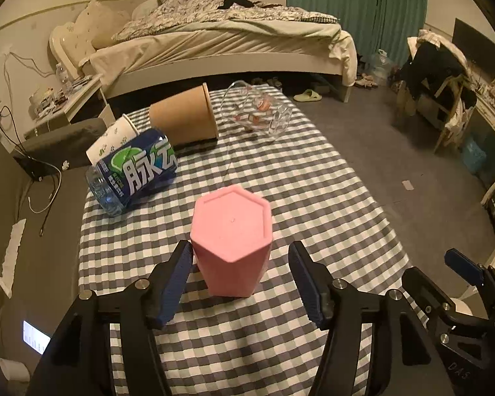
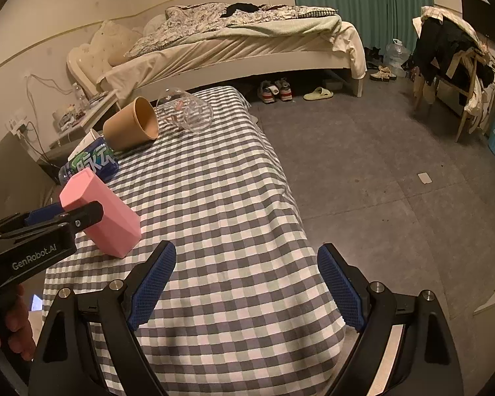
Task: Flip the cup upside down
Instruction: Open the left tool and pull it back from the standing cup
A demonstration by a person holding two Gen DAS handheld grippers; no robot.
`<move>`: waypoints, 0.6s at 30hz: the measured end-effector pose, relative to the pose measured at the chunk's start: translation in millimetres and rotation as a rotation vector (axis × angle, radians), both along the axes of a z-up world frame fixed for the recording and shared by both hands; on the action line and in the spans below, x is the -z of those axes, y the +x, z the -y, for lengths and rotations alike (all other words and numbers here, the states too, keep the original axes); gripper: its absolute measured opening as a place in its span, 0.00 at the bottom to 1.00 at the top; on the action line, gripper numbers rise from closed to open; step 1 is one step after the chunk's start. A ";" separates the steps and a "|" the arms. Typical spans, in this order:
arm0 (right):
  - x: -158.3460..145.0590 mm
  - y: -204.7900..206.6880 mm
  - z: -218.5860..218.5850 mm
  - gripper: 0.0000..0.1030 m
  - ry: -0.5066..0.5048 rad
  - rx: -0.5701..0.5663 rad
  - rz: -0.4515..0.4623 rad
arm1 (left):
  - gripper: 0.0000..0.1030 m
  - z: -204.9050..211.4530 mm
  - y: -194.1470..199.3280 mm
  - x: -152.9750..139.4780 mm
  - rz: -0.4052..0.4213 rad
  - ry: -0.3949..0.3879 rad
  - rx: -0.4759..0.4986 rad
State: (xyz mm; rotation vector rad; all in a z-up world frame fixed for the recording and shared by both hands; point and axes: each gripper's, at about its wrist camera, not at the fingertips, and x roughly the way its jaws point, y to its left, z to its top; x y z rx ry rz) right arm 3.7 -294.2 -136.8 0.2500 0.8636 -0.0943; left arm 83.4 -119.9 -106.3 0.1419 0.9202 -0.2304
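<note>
A pink hexagonal cup (image 1: pixel 232 241) stands upside down on the checked tablecloth (image 1: pixel 234 346), its closed base facing up. It also shows in the right wrist view (image 2: pixel 112 221). My left gripper (image 1: pixel 241 257) is open, its blue pads on either side of the cup; the left pad is close to or touching it and the right pad stands apart. My right gripper (image 2: pixel 247 264) is open and empty over the table's near right part, to the right of the cup. The left gripper's black body (image 2: pixel 33 241) shows beside the cup.
At the table's far end lie a brown paper cup (image 1: pixel 184 117), a clear glass mug (image 1: pixel 257 112), a blue-labelled bottle (image 1: pixel 135 171) and a white paper cup (image 1: pixel 110 140), all on their sides. The table edge (image 2: pixel 293 204) drops to grey floor on the right. A bed stands behind.
</note>
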 end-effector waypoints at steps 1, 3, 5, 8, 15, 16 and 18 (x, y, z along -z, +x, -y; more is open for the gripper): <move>-2.9 -1.1 -1.0 0.85 -0.006 0.001 0.005 | 0.61 -0.9 -1.0 -3.0 0.005 -0.005 -0.001; -8.2 -3.4 -3.5 0.85 -0.017 0.000 0.016 | 0.61 -4.0 -2.9 -10.6 0.020 -0.021 -0.005; -15.5 -6.1 -6.5 0.85 -0.029 -0.001 0.030 | 0.61 -6.8 -4.7 -18.3 0.035 -0.031 -0.007; -27.7 -11.5 -10.9 0.85 -0.045 -0.006 0.054 | 0.61 -11.1 -6.8 -31.5 0.065 -0.038 -0.009; -55.4 -26.7 -22.0 0.85 -0.085 -0.020 0.107 | 0.61 -28.6 -19.2 -64.9 0.137 -0.068 -0.030; -60.8 -29.3 -23.7 0.85 -0.092 -0.023 0.118 | 0.61 -31.8 -22.1 -69.5 0.145 -0.070 -0.033; -70.5 -33.0 -25.6 0.85 -0.101 -0.025 0.139 | 0.61 -37.0 -27.9 -76.6 0.160 -0.075 -0.037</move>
